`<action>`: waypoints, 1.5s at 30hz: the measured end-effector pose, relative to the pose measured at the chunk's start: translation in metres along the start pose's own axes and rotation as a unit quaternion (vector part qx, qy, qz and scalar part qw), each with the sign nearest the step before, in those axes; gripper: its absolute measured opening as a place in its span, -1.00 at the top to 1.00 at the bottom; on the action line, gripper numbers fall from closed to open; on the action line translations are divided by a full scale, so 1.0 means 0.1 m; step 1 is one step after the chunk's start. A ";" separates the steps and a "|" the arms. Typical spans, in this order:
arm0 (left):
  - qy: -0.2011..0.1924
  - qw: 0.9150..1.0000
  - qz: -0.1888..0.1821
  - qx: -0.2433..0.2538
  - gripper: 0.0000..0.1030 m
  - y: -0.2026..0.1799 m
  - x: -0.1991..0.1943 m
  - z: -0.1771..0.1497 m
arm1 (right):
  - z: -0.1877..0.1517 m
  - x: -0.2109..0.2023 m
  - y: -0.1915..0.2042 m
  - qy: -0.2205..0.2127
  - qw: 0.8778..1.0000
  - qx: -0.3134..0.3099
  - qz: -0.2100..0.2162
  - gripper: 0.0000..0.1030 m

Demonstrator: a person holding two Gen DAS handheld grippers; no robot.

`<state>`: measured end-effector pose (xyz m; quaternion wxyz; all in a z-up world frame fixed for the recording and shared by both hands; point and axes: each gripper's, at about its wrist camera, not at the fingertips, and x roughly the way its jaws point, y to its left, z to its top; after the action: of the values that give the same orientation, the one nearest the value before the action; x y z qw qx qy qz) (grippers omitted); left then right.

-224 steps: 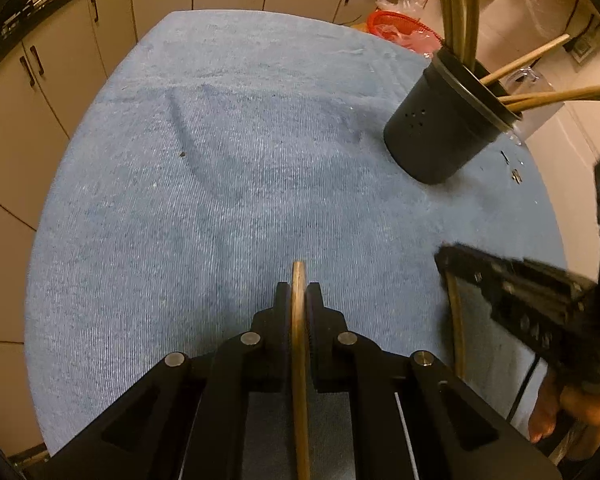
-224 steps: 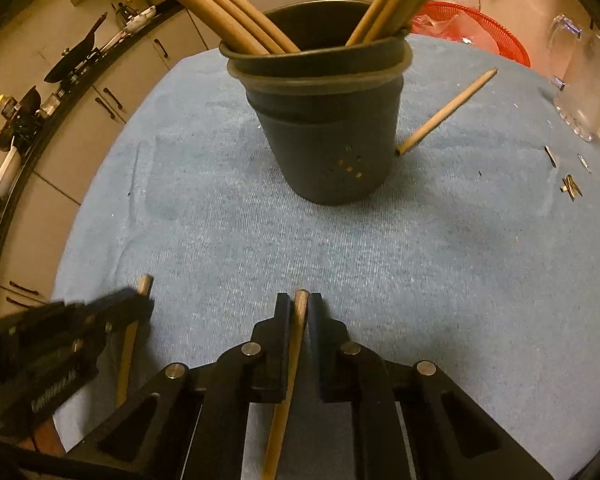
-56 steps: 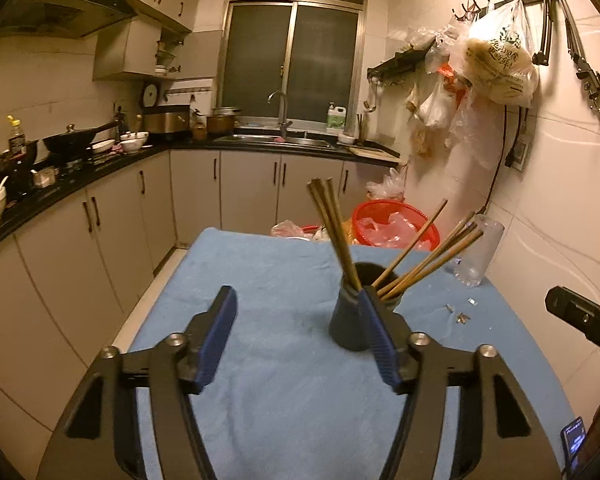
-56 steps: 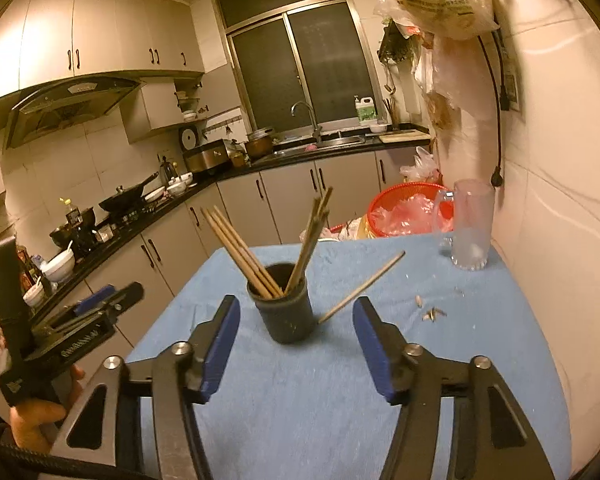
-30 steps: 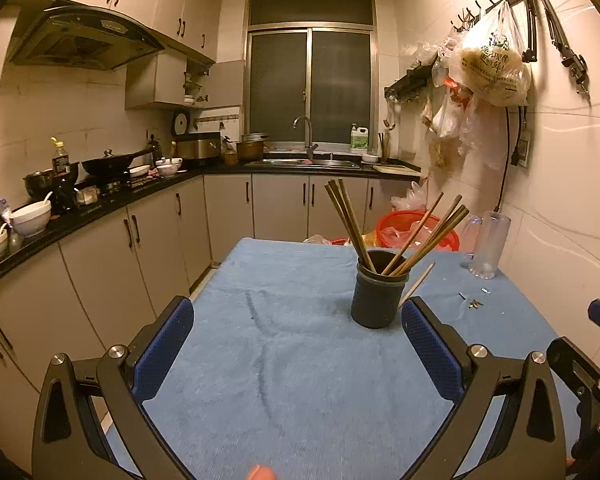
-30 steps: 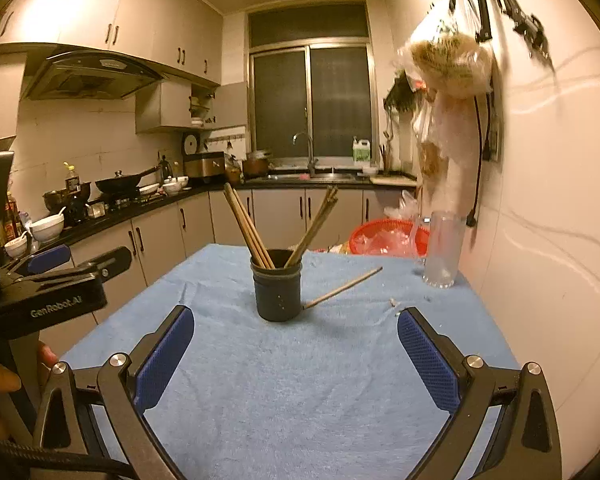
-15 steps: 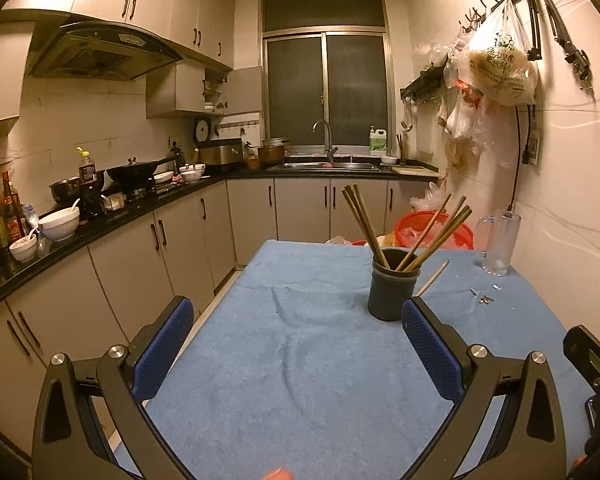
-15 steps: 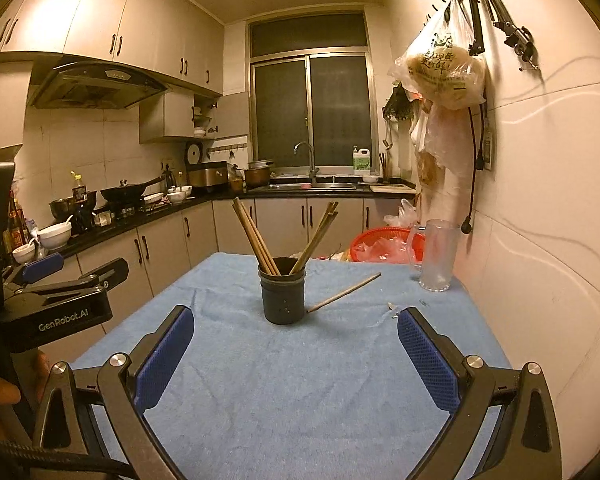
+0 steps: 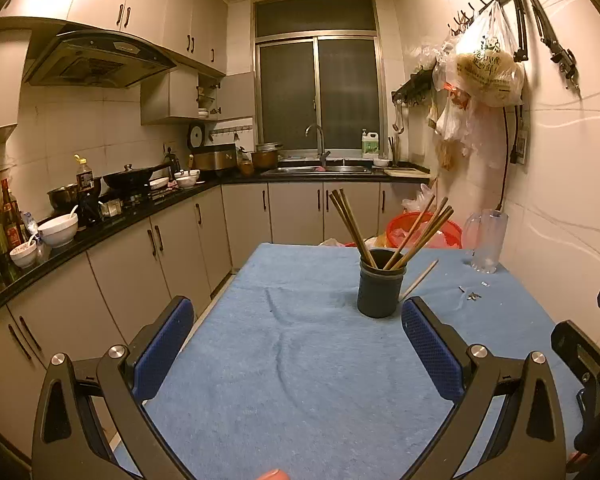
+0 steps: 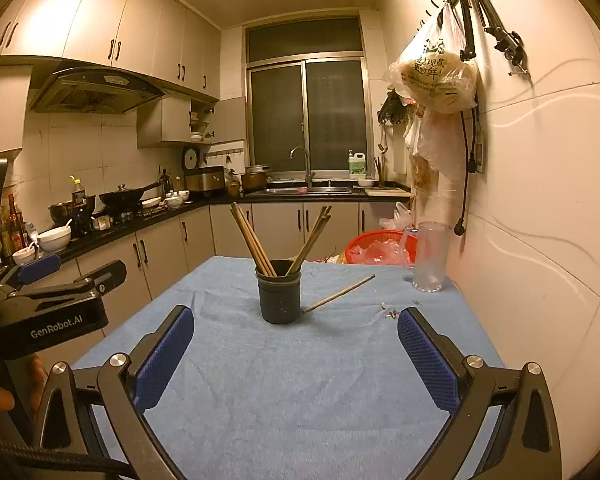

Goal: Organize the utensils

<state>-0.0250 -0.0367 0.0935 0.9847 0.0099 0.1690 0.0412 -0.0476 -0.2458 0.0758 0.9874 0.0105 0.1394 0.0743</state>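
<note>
1. The left gripper (image 9: 298,344) is spread wide and holds nothing, above the near part of the blue cloth (image 9: 300,380).
2. The right gripper (image 10: 296,344) is equally wide and empty.
3. The dark cup (image 10: 279,296) stands upright mid-table, chopsticks (image 10: 252,240) fanned inside.
4. One loose chopstick (image 10: 340,293) lies on the cloth, its near end just right of the cup.
5. A clear jug (image 10: 428,256) stands far right, near the wall.

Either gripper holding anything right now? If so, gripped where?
Nothing held. The left gripper and right gripper are both open and empty above the table. The chopsticks stand in the holder; one lies beside it.
</note>
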 end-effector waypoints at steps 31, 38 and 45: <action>-0.031 1.000 0.000 -0.003 -1.00 -0.01 -0.27 0.02 | -0.01 -0.16 0.04 -0.009 1.000 0.004 -0.001 -1.00; -0.034 0.999 -0.001 -0.002 -1.00 -0.01 -0.26 0.02 | -0.01 -0.11 0.01 -0.005 1.000 0.006 -0.002 -1.00; -0.038 0.999 -0.002 -0.004 -1.00 -0.03 -0.26 0.02 | -0.02 -0.06 0.00 0.000 1.000 0.009 -0.003 -1.00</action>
<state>-0.0489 -0.0419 0.1042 0.9905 0.0077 0.1312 0.0395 -0.0539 -0.2468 0.0754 0.9875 0.0187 0.1403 0.0700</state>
